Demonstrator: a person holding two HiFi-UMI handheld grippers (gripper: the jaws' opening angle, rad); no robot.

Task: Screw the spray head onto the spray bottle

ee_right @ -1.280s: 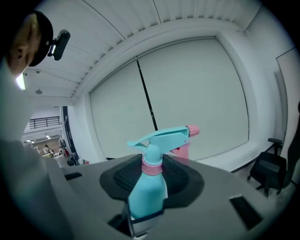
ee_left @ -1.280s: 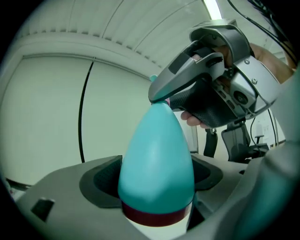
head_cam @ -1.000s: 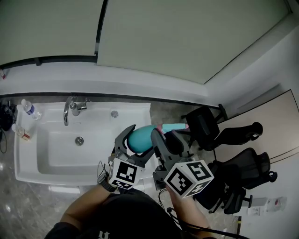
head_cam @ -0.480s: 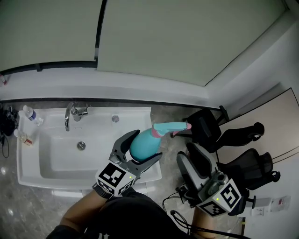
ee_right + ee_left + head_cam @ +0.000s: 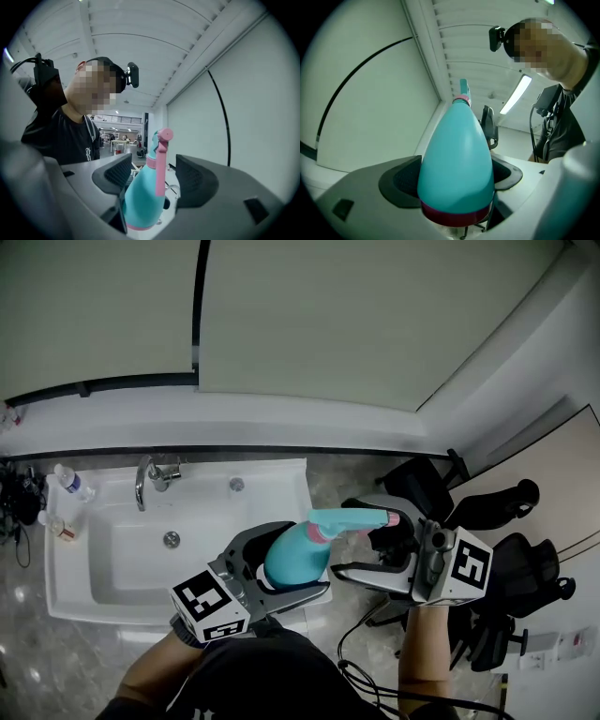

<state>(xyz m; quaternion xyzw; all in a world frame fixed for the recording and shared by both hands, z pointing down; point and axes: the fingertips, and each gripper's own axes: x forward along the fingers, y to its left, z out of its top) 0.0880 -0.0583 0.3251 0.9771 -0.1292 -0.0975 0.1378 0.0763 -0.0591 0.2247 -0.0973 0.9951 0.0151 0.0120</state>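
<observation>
Head view showed the left gripper (image 5: 307,556) clenched on the teal spray bottle (image 5: 292,561), which lay almost level in the air over the front right corner of the white sink (image 5: 58,568). Its neck pointed toward the right gripper (image 5: 367,545). Left gripper view had both dark pads pressed against the bottle's wide lower body, just above the pink band (image 5: 454,216) around its base. The spray head (image 5: 349,517) sat on the bottle's neck, teal with a pink tip, and reached to just beside the right gripper's upper jaw. That gripper was released: its jaws had just been opening and stood well apart. In the right gripper view the pink trigger (image 5: 160,164) hung in the gap between them, touching neither pad. A chrome tap (image 5: 145,479) stood at the sink's back edge, a small clear bottle (image 5: 70,482) near its back left corner, and black office chairs (image 5: 525,577) stood beyond its right side.
</observation>
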